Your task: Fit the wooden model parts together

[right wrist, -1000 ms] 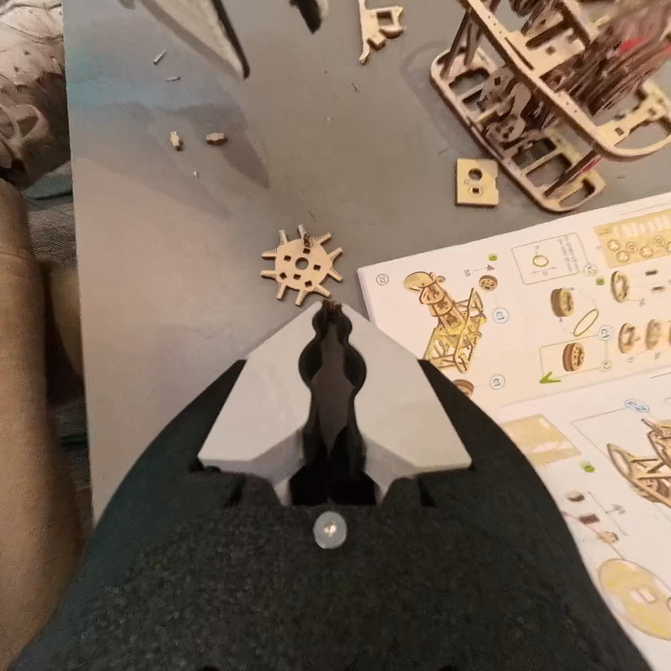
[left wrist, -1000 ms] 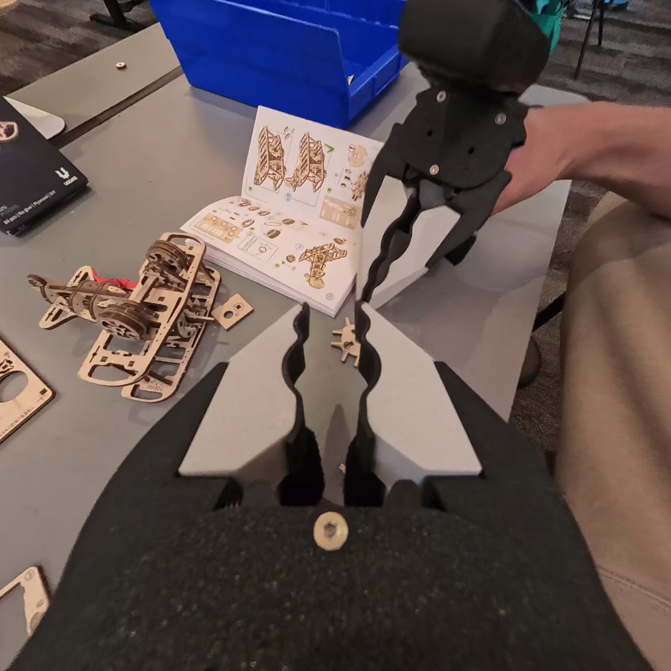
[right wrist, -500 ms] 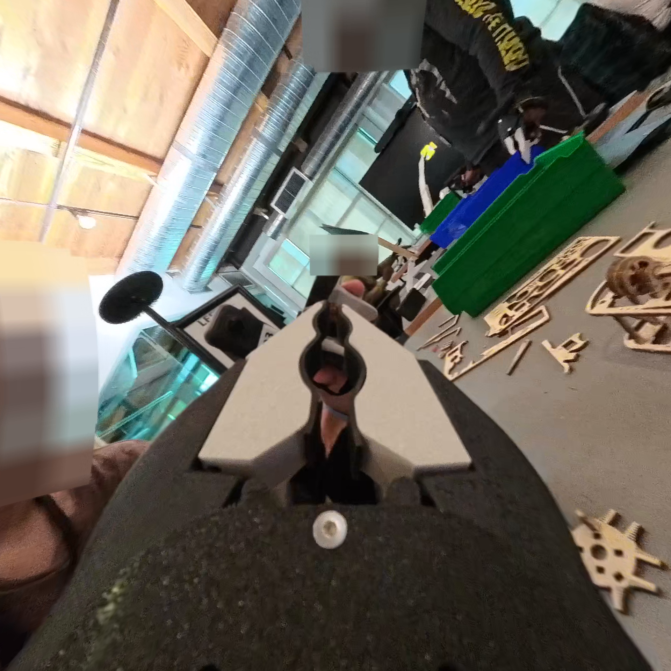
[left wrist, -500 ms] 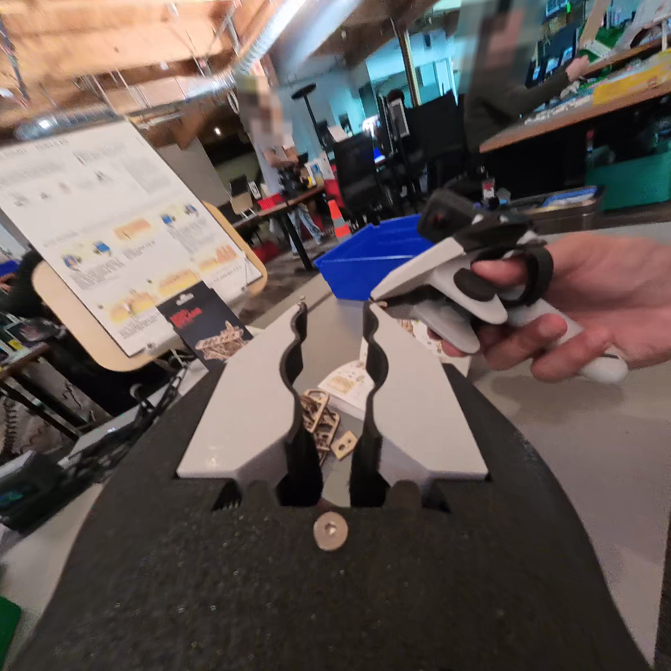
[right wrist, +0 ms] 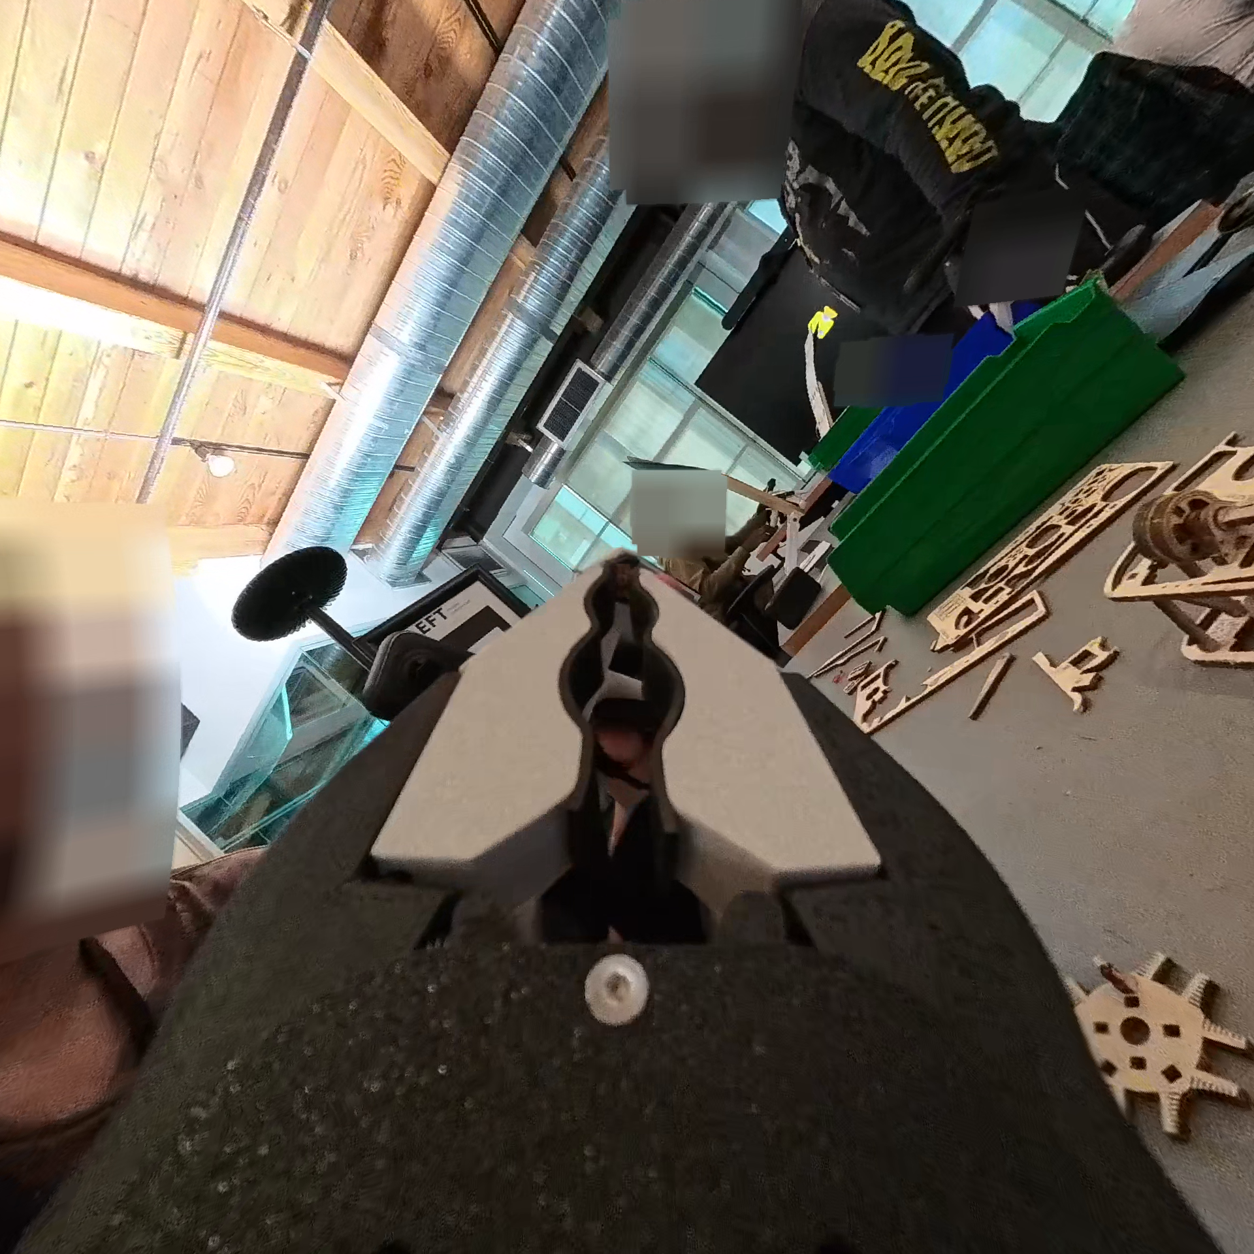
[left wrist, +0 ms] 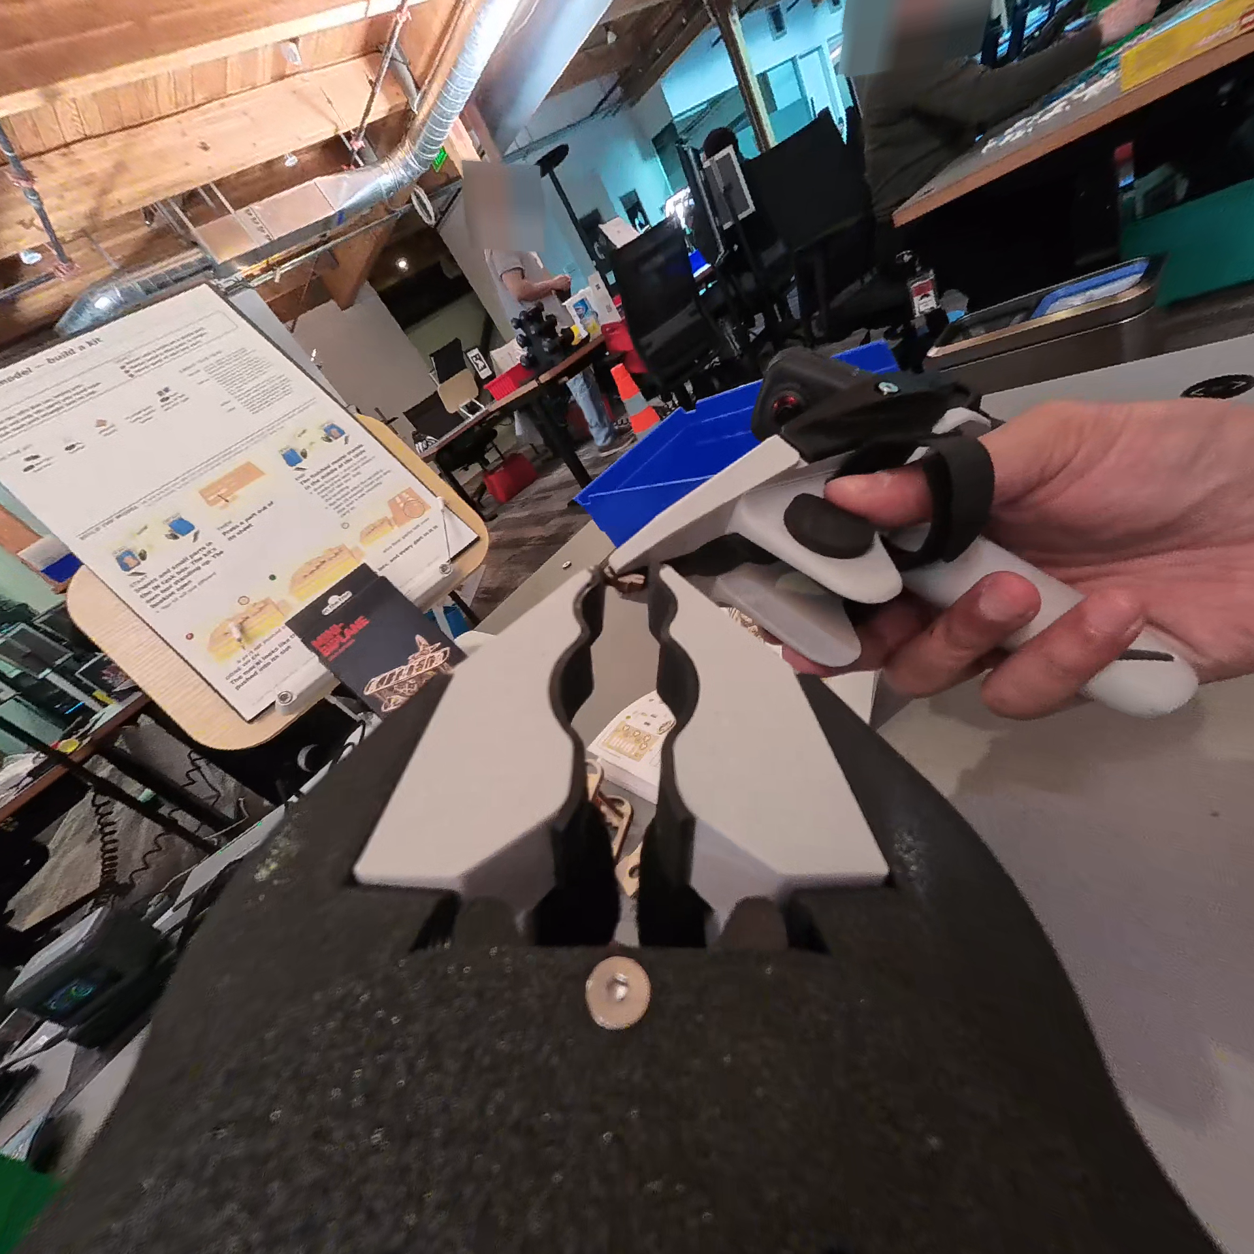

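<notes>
My right gripper is shut on a tiny wooden part pinched at its very tips, raised off the table. In the left wrist view that same gripper comes in from the right in a hand, and its tips with the small part sit right at my left gripper's tips. My left gripper is open and empty, with a narrow gap between its jaws. A spiked wooden gear disc lies on the grey table. The half-built wooden model stands farther off.
Wooden cut-out sheets and loose pieces lie by a green bin. A blue bin, the instruction booklet, a black kit box and a poster board are around the table. People stand in the background. Both grippers' tips are close together, under 4 cm apart. Both grippers' tips are roughly 20 centimetres from the half-built wooden model.
Both grippers have tilted up from the table to level. The right gripper, still shut on the tiny part, has come to the left gripper's open tips.
</notes>
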A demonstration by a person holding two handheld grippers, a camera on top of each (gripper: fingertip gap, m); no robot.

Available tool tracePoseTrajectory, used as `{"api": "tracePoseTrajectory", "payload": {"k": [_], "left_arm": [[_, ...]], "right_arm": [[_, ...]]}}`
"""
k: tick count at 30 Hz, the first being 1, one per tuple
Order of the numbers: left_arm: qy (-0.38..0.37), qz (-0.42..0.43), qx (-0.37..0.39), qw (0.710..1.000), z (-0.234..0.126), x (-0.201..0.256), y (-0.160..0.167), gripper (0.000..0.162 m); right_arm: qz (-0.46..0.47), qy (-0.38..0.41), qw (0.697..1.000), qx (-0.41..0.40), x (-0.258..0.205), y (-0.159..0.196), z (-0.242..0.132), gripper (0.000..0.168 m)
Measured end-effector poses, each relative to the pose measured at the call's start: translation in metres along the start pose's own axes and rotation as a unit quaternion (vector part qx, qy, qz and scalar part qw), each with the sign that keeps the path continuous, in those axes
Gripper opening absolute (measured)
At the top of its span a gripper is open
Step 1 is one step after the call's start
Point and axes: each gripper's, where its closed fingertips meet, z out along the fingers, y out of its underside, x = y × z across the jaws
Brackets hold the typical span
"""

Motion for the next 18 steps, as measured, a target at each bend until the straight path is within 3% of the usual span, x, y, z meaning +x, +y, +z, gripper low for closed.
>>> {"api": "tracePoseTrajectory", "payload": {"k": [6,11,18], "left_arm": [[0.036,-0.002,0.016,0.999,-0.006,0.005,-0.004,0.009],[0.097,-0.01,0.026,0.995,-0.018,0.016,-0.008,0.009],[0.124,0.012,0.019,0.992,-0.019,0.029,-0.007,0.008]], "right_arm": [[0.01,-0.018,1.0,-0.021,-0.006,0.006,0.0,0.002],[0.072,-0.035,0.992,-0.093,-0.013,0.021,-0.004,0.003],[-0.009,0.035,0.981,-0.19,-0.01,0.027,-0.018,0.009]]}}
